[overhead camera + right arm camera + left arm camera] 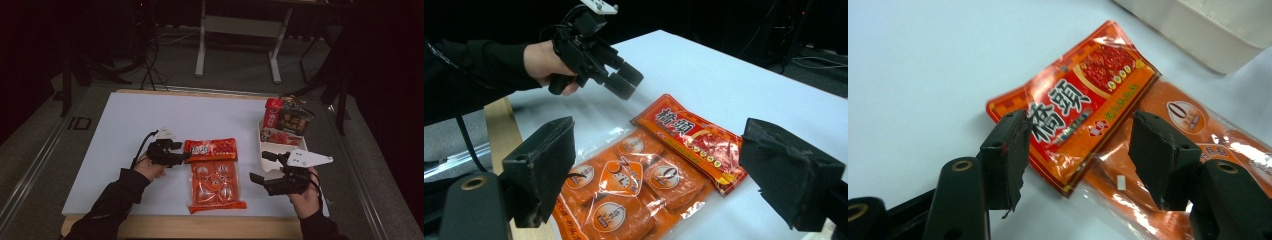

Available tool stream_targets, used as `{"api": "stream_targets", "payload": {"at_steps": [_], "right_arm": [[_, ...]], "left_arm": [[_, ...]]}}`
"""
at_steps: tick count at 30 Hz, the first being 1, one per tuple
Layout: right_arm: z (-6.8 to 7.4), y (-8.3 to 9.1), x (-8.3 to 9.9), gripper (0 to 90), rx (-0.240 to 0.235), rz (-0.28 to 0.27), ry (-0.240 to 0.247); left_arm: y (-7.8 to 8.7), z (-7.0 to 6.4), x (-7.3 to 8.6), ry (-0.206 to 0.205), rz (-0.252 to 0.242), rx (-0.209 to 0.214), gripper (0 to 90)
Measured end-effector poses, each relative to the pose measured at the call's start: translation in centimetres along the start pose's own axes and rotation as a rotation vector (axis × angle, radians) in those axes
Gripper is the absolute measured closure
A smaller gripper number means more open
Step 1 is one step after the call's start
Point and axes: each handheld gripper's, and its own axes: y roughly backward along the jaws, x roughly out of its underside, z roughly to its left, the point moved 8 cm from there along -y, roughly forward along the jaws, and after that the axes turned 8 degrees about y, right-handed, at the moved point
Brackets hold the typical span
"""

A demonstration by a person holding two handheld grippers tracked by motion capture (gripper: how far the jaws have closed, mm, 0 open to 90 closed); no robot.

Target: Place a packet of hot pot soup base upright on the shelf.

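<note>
Orange seasoning pack with its red header card reading "橋頭" lies flat mid-surface, the left gripper hovering released at its top-left corner, the right gripper released beside its right edge, a white tray of packets behind.

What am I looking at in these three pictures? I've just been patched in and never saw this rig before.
A person at a table holds a two-jaw tool in each hand. One picture looks down from above; the other two come from cameras riding on each tool. The left tool is open, its jaws either side of the red sachet, not closed on it. That sachet lies on the top end of an orange clear pack on the white table. The right tool is open and holds nothing. Behind it a cream tray holds more packets.
</note>
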Motion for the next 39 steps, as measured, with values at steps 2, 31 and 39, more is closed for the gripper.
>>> {"api": "stream_targets", "payload": {"at_steps": [2,31,39], "right_arm": [[0.0,0.0,0.1,14.6,0.001,0.003,0.0],[0.0,0.0,0.3,14.4,0.001,0.015,0.005],[0.0,-0.1,0.4,14.4,-0.005,0.015,0.004]], "left_arm": [[-0.3,0.2,0.2,0.034,0.025,-0.012,38.0],[-4.7,3.9,0.8,0.107,0.109,-0.037,43.1],[-6.0,2.5,0.6,0.103,0.132,0.018,54.4]]}}
